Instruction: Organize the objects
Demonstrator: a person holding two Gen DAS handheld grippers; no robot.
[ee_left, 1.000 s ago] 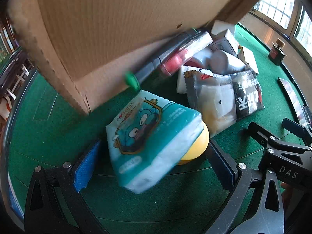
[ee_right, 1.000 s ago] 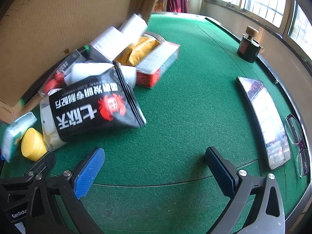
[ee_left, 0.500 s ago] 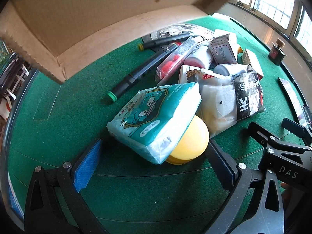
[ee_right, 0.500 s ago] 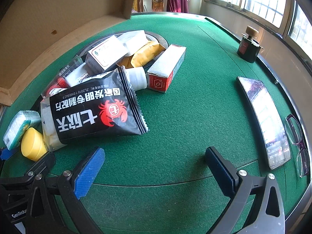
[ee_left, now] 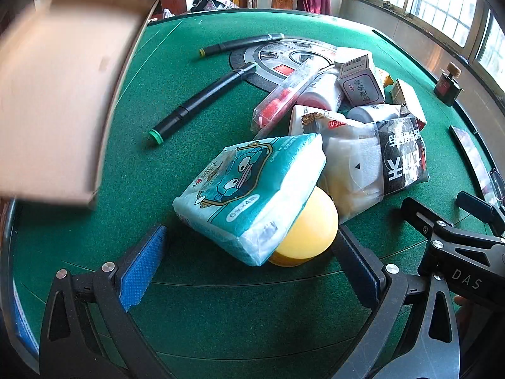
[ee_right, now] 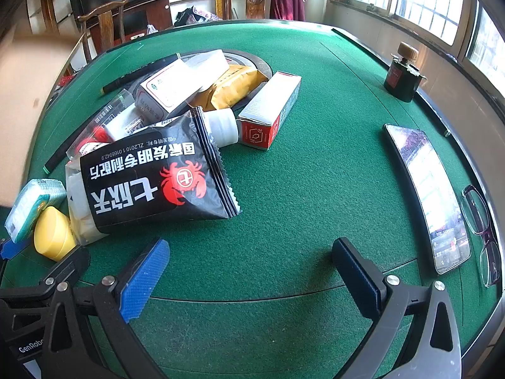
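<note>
A heap of goods lies on the green table (ee_right: 315,164). The left gripper (ee_left: 249,262) is spread wide and holds nothing; the teal tissue pack (ee_left: 252,189) sits at 12 o'clock just ahead of its tips, leaning on a yellow ball (ee_left: 307,230) that almost touches the right finger. Beyond them, toward 1 o'clock, lies a black snack bag (ee_left: 378,164) with bottles and small boxes piled behind it. Two black markers lie apart from the heap at 11 o'clock, the green-capped one (ee_left: 202,104) nearer, the other (ee_left: 241,44) farther. A blurred cardboard box (ee_left: 53,107) fills 9 to 10 o'clock. The right gripper (ee_right: 251,268) is also spread and empty over bare felt, with the snack bag (ee_right: 154,183) at 10 o'clock and a red-ended carton (ee_right: 271,110) at 12. A phone (ee_right: 426,195) and glasses (ee_right: 483,230) lie at 3 o'clock near the rim, and a dark bottle (ee_right: 402,75) stands at 2.
</note>
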